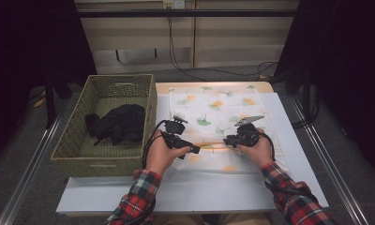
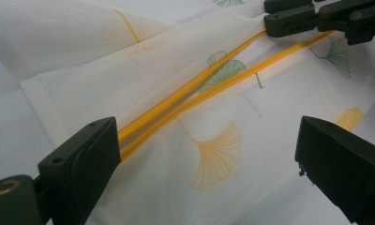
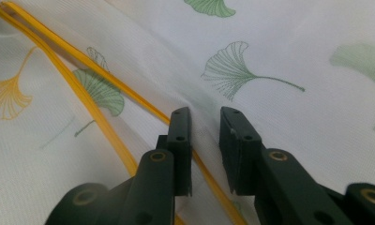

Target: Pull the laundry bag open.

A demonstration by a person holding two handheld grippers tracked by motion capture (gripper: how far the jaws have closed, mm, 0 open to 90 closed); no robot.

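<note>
Mesh laundry bag (image 1: 218, 122) flat, yellow zipper (image 2: 185, 96) running left-right

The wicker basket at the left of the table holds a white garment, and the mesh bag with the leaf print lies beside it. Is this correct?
Not quite. The high view shows that the garment in the wicker basket is black, not white. The rest holds: the basket stands at the left of the table, and the mesh bag with the leaf print lies beside it.
</note>
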